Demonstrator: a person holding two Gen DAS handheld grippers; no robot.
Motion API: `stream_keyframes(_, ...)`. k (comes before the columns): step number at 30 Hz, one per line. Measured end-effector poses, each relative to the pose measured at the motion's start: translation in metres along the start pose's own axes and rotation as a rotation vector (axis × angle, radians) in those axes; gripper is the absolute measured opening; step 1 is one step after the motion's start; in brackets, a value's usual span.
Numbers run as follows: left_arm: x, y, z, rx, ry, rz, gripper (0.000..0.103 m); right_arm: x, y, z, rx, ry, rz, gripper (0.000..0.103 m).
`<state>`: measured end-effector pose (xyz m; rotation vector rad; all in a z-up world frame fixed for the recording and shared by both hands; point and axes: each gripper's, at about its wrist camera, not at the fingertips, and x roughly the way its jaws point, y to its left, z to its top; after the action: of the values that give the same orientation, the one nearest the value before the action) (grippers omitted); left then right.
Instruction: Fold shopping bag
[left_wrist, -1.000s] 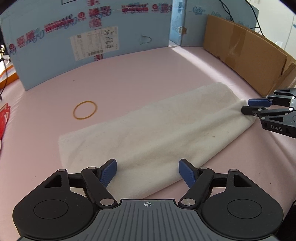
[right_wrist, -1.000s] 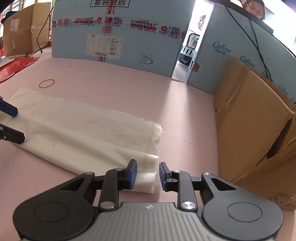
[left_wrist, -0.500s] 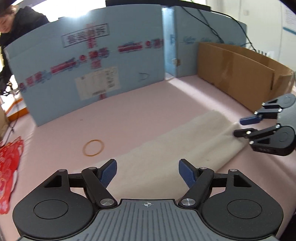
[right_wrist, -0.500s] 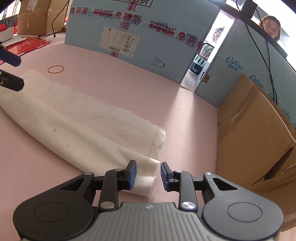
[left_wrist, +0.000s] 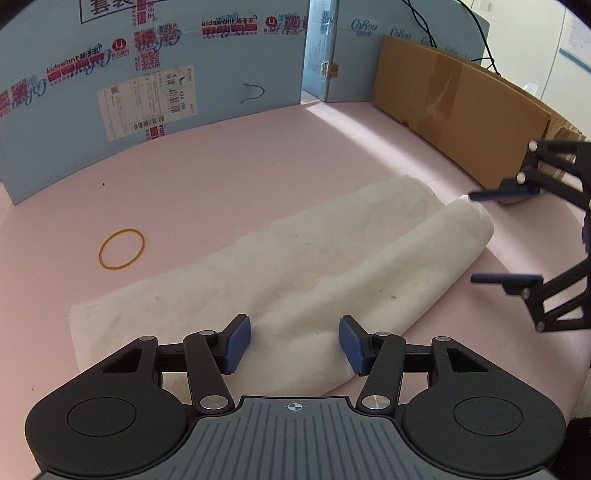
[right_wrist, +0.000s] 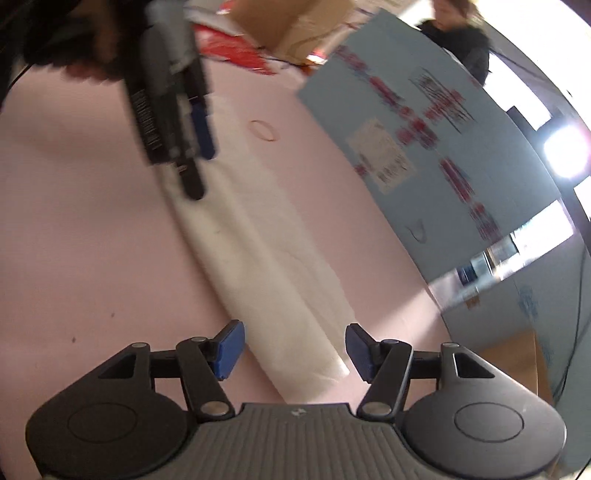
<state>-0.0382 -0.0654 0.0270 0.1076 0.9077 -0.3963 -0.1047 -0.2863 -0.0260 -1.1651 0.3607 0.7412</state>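
Left gripper, jaws wide apart and empty, poised over one end of the folded white bag lying on the pink table; right gripper, equally spread, at the opposite end.

Makeshift test bench: pink mat fenced by blue printed cartons and brown cardboard.

Left gripper spread wide, blue pads well apart, angled low and forward. Right gripper likewise wide open, pads parted, rolled sideways, facing the left one from the opposite end
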Motion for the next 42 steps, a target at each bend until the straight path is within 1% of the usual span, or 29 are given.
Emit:
stream_keyframes(1, 0.000, 0.000, 0.000, 0.003, 0.002, 0.003, 0.053, 0.004, 0.006, 0.003, -0.060, -0.008, 0.007, 0.045)
stream_keyframes(2, -0.001, -0.001, 0.000, 0.007, 0.002, 0.007, 0.053, 0.008, 0.010, 0.007, -0.106, -0.022, 0.007, 0.042)
stream_keyframes(4, -0.001, -0.002, 0.000, 0.010, 0.000, 0.012, 0.053, 0.014, 0.016, 0.014, -0.193, -0.049, 0.007, 0.041)
stream_keyframes(6, -0.001, 0.000, 0.001, 0.007, -0.002, 0.009, 0.054, 0.021, 0.019, 0.021, -0.252, -0.071, 0.005, 0.041)
stream_keyframes(8, -0.001, 0.002, 0.002, 0.010, -0.004, 0.002, 0.055, 0.027, 0.021, 0.027, -0.302, -0.094, -0.001, 0.038)
stream_keyframes(9, -0.001, 0.002, 0.003, 0.015, -0.004, -0.003, 0.057, 0.030, 0.022, 0.031, -0.329, -0.105, -0.006, 0.036)
stream_keyframes(10, -0.003, 0.003, 0.003, 0.023, -0.004, -0.007, 0.060, 0.033, 0.024, 0.034, -0.346, -0.110, -0.004, 0.031)
stream_keyframes(11, -0.006, 0.004, 0.004, 0.038, -0.002, -0.011, 0.060, 0.035, 0.025, 0.038, -0.353, -0.109, 0.007, 0.025)
stream_keyframes(13, -0.014, 0.006, 0.005, 0.078, -0.006, -0.026, 0.061, 0.038, 0.019, 0.043, -0.329, -0.096, 0.051, 0.020)
stream_keyframes(14, -0.022, 0.007, 0.005, 0.117, -0.019, -0.046, 0.062, 0.038, 0.015, 0.044, -0.304, -0.092, 0.076, 0.018)
stream_keyframes(15, -0.029, 0.006, 0.004, 0.157, -0.026, -0.064, 0.066, 0.038, 0.006, 0.045, -0.261, -0.083, 0.115, 0.018)
stream_keyframes(16, -0.031, 0.004, 0.004, 0.214, -0.015, -0.078, 0.071, 0.039, -0.003, 0.048, -0.209, -0.070, 0.157, 0.018)
stream_keyframes(18, -0.032, -0.003, 0.001, 0.370, 0.039, -0.093, 0.074, 0.044, -0.024, 0.053, -0.111, -0.043, 0.247, 0.018)
stream_keyframes(19, -0.027, -0.004, -0.001, 0.438, 0.076, -0.075, 0.074, 0.047, -0.034, 0.056, -0.072, -0.033, 0.296, 0.019)
stream_keyframes(20, -0.022, -0.005, -0.001, 0.484, 0.106, -0.059, 0.074, 0.051, -0.044, 0.058, -0.035, -0.023, 0.344, 0.019)
stream_keyframes(21, -0.017, -0.001, 0.000, 0.491, 0.123, -0.058, 0.074, 0.055, -0.055, 0.060, 0.010, -0.014, 0.391, 0.019)
stream_keyframes(22, -0.013, 0.006, 0.003, 0.476, 0.134, -0.078, 0.072, 0.059, -0.066, 0.061, 0.065, -0.004, 0.437, 0.019)
stream_keyframes(23, -0.012, 0.013, 0.007, 0.453, 0.140, -0.103, 0.067, 0.063, -0.078, 0.062, 0.125, 0.006, 0.479, 0.019)
stream_keyframes(25, -0.010, 0.026, 0.014, 0.408, 0.156, -0.150, 0.037, 0.071, -0.097, 0.061, 0.242, 0.025, 0.555, 0.019)
stream_keyframes(26, -0.010, 0.033, 0.018, 0.387, 0.172, -0.171, 0.034, 0.072, -0.100, 0.059, 0.283, 0.032, 0.592, 0.018)
stream_keyframes(27, -0.011, 0.040, 0.021, 0.367, 0.187, -0.193, 0.023, 0.073, -0.104, 0.058, 0.324, 0.039, 0.629, 0.018)
stream_keyframes(28, -0.011, 0.048, 0.025, 0.346, 0.202, -0.214, 0.017, 0.073, -0.108, 0.056, 0.365, 0.046, 0.667, 0.017)
stream_keyframes(29, -0.013, 0.053, 0.027, 0.331, 0.224, -0.244, 0.017, 0.074, -0.112, 0.055, 0.407, 0.053, 0.704, 0.015)
stream_keyframes(32, -0.020, 0.058, 0.024, 0.319, 0.315, -0.379, 0.017, 0.076, -0.123, 0.050, 0.531, 0.075, 0.815, 0.014)
stream_keyframes(34, -0.018, 0.064, 0.021, 0.295, 0.370, -0.443, 0.017, 0.079, -0.128, 0.046, 0.610, 0.096, 0.893, 0.014)
stream_keyframes(35, -0.015, 0.070, 0.021, 0.259, 0.376, -0.455, 0.017, 0.084, -0.129, 0.044, 0.649, 0.117, 0.926, 0.014)
stream_keyframes(38, -0.004, 0.101, 0.023, 0.078, 0.357, -0.491, 0.020, 0.102, -0.132, 0.030, 0.794, 0.173, 0.962, 0.016)
stream_keyframes(40, 0.006, 0.123, 0.019, -0.070, 0.352, -0.541, 0.020, 0.112, -0.136, 0.012, 0.937, 0.203, 0.955, 0.018)
stream_keyframes(42, 0.012, 0.142, 0.009, -0.211, 0.344, -0.594, 0.020, 0.114, -0.139, 0.003, 1.017, 0.218, 0.940, 0.017)
